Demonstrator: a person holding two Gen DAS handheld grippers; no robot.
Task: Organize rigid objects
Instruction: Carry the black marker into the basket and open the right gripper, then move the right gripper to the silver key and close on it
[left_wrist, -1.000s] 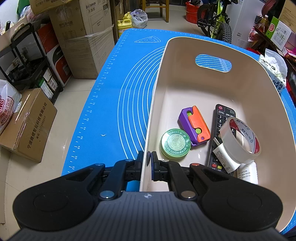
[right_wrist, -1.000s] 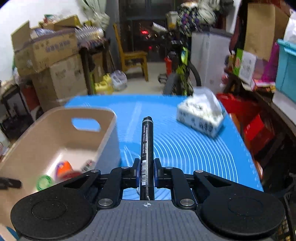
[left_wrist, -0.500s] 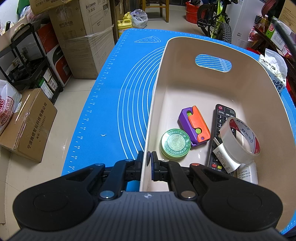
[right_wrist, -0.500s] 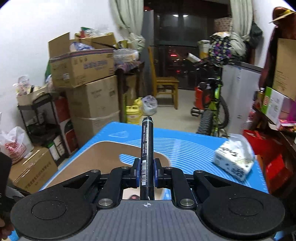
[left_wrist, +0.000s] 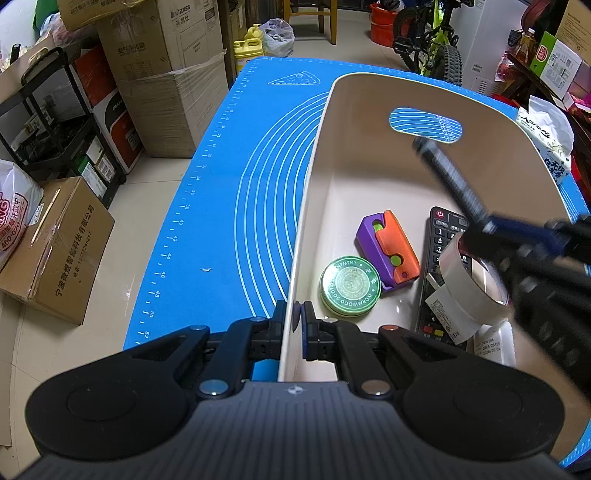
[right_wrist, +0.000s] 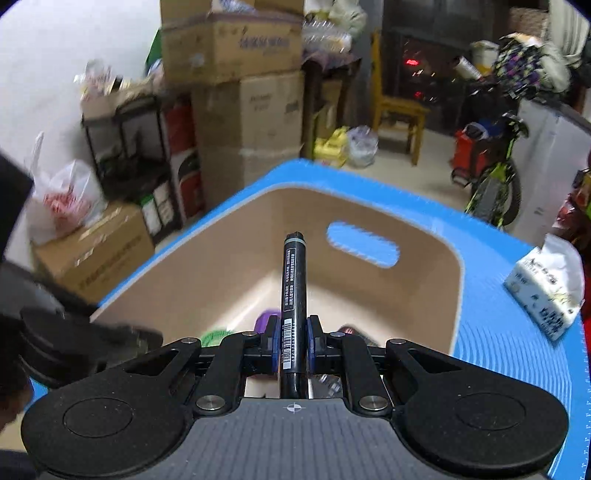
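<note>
A beige bin (left_wrist: 369, 155) stands on the blue mat (left_wrist: 229, 206). My left gripper (left_wrist: 293, 321) is shut on the bin's near rim. Inside lie a green tin (left_wrist: 349, 286), a purple and orange toy (left_wrist: 388, 249), a black remote (left_wrist: 439, 236) and a tape roll (left_wrist: 469, 291). My right gripper (right_wrist: 293, 339) is shut on a black marker (right_wrist: 293, 280) and holds it above the bin (right_wrist: 240, 273). In the left wrist view the marker (left_wrist: 448, 177) and right gripper (left_wrist: 491, 229) are blurred, over the bin's right side.
A tissue pack (left_wrist: 546, 144) lies on the mat right of the bin; it also shows in the right wrist view (right_wrist: 546, 291). Cardboard boxes (left_wrist: 162, 74), a black shelf (left_wrist: 55, 122) and a bicycle (left_wrist: 432, 40) stand on the floor around the table.
My right gripper has swung left and down with the marker and now hangs over the bin. My left gripper has kept its hold on the rim.
</note>
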